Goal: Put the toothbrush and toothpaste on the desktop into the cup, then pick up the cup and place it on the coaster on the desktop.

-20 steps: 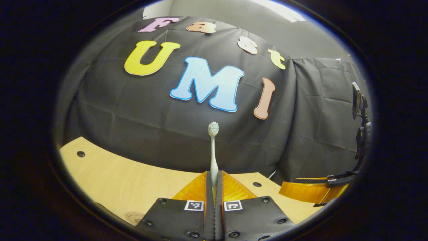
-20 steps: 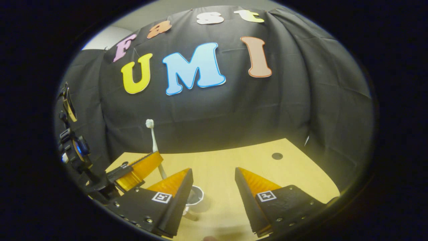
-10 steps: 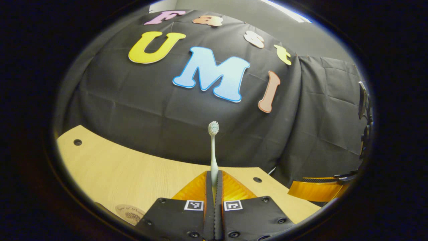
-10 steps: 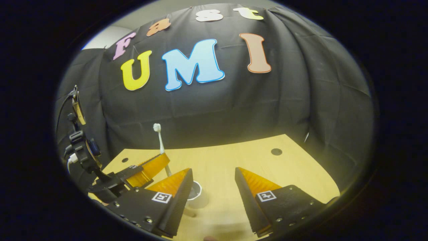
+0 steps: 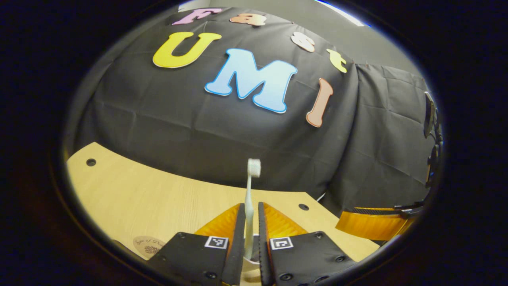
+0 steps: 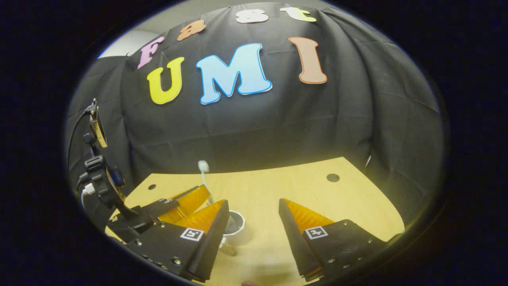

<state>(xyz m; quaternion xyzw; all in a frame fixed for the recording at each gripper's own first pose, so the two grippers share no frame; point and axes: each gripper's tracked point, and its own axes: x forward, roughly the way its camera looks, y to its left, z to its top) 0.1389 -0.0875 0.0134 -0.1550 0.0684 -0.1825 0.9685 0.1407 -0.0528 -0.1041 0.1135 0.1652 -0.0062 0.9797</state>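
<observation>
Backdrop: black creased cloth wall (image 5: 190, 131) on the far side, a 2nd cloth panel (image 5: 391, 131) hung at an angle beside it. Grey wall (image 5: 357, 35) above the cloth. Light wood desktop (image 6: 278, 186) with small round dark holes (image 6: 332, 177). Warm, dim lighting.

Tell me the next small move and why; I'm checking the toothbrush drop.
Probably draw the left hand-held gripper back from the cup: its fingers stand parted, and the toothbrush stands loose between them, apparently over the cup. The right hand-held gripper is open.
</observation>
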